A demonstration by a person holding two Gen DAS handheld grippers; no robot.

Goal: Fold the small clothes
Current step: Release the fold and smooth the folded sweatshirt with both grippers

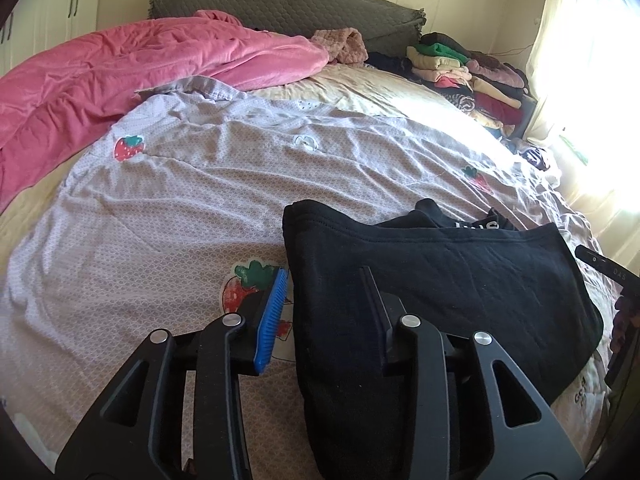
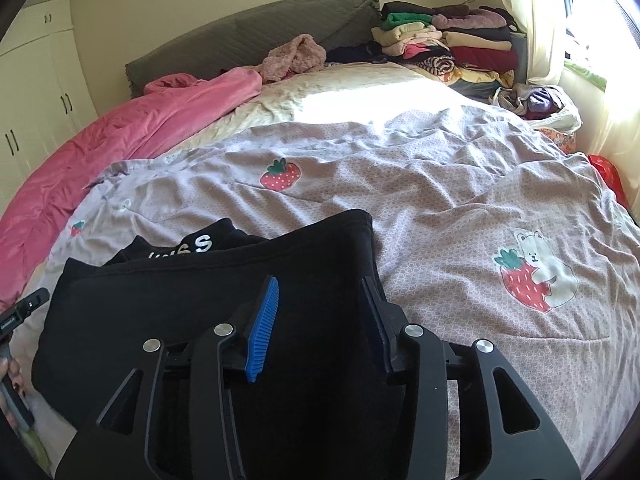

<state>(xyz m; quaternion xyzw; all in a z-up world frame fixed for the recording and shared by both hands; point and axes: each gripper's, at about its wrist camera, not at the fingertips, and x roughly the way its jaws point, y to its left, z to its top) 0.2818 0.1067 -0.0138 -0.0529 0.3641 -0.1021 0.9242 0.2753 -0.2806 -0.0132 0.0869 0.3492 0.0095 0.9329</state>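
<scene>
black garment [image 1: 440, 280] spread at 12 o'clock, long axis 9 to 3. left gripper [image 1: 324, 312] spread across its 9 o'clock edge; right gripper [image 2: 320, 320] spread at 3, equally near.

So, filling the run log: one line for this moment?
black garment on bed | left tongs open | right tongs open, over garment

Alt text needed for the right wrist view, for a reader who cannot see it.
The right gripper hangs open over a black garment lying partly folded on a strawberry-print bedspread. A pink blanket lies bunched at the left, and stacked folded clothes sit by the headboard.
</scene>
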